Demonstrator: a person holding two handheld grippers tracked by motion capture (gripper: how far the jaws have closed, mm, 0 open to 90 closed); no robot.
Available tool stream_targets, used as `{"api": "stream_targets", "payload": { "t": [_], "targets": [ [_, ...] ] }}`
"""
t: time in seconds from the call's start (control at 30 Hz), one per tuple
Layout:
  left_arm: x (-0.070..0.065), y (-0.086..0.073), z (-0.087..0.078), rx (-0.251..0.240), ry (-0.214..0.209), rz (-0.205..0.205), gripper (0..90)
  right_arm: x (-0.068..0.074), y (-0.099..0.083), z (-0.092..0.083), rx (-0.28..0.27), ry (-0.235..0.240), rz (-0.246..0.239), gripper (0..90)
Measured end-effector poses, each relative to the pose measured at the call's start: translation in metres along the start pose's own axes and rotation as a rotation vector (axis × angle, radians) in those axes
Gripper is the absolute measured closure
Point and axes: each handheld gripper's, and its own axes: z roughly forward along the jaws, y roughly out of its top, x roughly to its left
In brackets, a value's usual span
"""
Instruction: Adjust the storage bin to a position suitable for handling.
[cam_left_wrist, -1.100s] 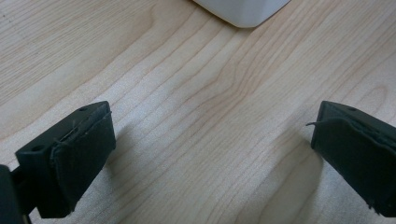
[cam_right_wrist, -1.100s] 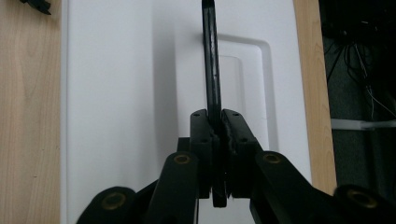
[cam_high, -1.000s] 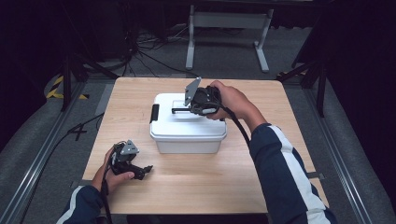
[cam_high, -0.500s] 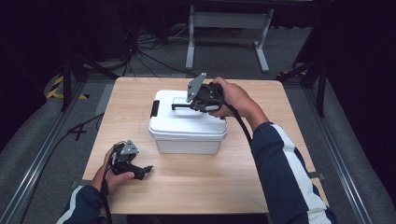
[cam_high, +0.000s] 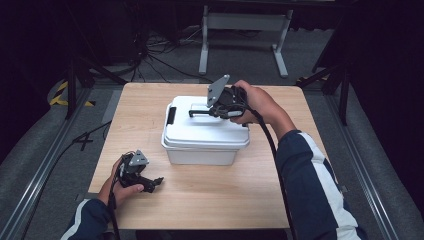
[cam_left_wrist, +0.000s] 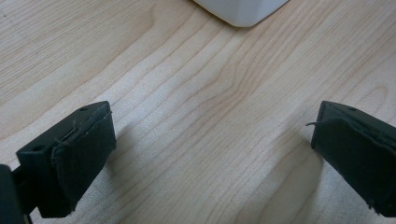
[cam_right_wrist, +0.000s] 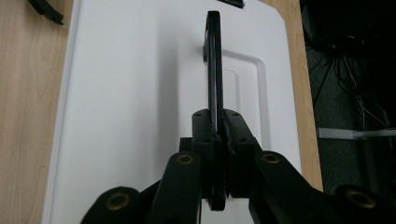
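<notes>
Right hand reaches in over the white plastic box (cam_high: 205, 132), its right gripper (cam_right_wrist: 217, 135) lying about level with jaws clenched on the thin black handle (cam_right_wrist: 214, 70), which stands on edge above the lid. Left hand rests low near the bench's front corner; the left gripper (cam_left_wrist: 212, 149) has its jaws spread wide over bare wood. The box is smooth, rounded, mid-bench. The bench (cam_high: 210, 200) is pale wood grain; grey floor and cables around it.
</notes>
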Motion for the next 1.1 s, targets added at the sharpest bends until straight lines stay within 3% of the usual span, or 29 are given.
{"api": "stream_targets", "payload": {
  "t": [1.1],
  "targets": [
    [-0.001,-0.001,0.0,-0.002,0.004,-0.005,0.4,0.013,-0.08,-0.07,-0.016,-0.056,0.066,85.2]
  ]
}}
